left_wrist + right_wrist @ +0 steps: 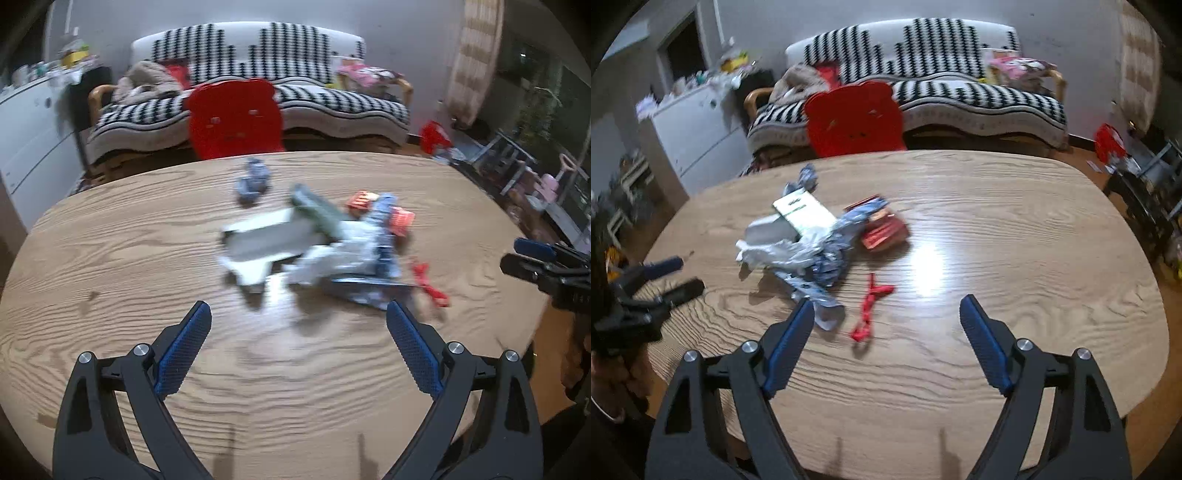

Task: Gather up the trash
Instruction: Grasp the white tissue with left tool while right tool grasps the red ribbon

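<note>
A heap of trash lies mid-table: a white carton [258, 243] [801, 214], crumpled white and blue wrappers [354, 254] [812, 258], a red packet [399, 219] [884, 230], a red twisted strip [430, 282] [870, 308] and a small blue crumpled wrapper [253, 181] [807, 175] farther back. My left gripper [297, 314] hangs open above the wood, short of the heap, with nothing between its fingers. My right gripper [886, 308] is also open, the red strip lying on the table below its gap. Each gripper shows at the other view's edge [535, 262] [661, 280].
The oval wooden table [110, 295] [1034, 258] has bare wood around the heap. A red chair [234, 120] [855, 118] stands at the far edge, with a black-and-white sofa [332, 99] behind it. White drawers [698, 136] stand at the left.
</note>
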